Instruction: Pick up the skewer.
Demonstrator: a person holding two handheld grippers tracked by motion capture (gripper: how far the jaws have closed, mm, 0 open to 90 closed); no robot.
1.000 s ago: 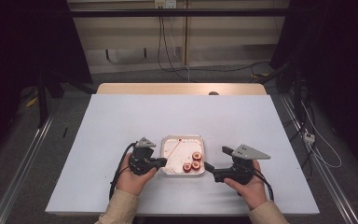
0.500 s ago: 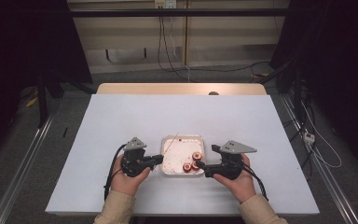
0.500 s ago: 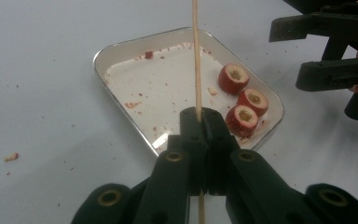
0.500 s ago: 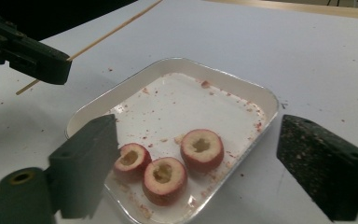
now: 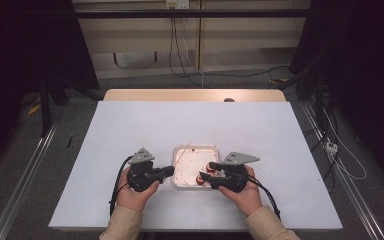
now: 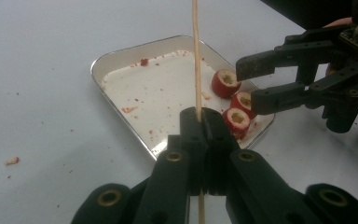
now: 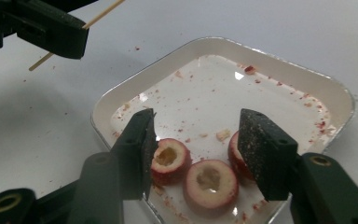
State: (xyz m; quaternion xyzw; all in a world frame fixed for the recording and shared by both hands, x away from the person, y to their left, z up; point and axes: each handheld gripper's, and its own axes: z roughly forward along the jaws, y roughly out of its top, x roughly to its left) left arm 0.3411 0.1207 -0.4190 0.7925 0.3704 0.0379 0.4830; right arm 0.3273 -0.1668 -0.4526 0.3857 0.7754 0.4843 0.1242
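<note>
While the left gripper (image 6: 199,116) is clenched on a thin pale wooden skewer (image 6: 196,56), the right gripper (image 7: 196,140) stands released, its jaws spread wide above the fruit. In the left gripper view the skewer passes between the closed jaws and runs straight up out of the top of that view, crossing over the shallow rectangular metal tray with a white, red-speckled floor (image 6: 121,58). The tray rests on the white table top (image 5: 130,130), between the two hands in the high view, near the table's front edge.

Three small red cored fruit pieces with pale hollow centres (image 7: 209,179) lie in the tray at its near right corner as the high view shows it, close together in a short row. In the right gripper view the open jaws straddle this group: one jaw stands just beside the leftmost piece, the other beside the rightmost piece. Whether either jaw touches a piece cannot be told.

Red crumbs (image 6: 13,161) are scattered over the tray floor and the table top beside the tray.
</note>
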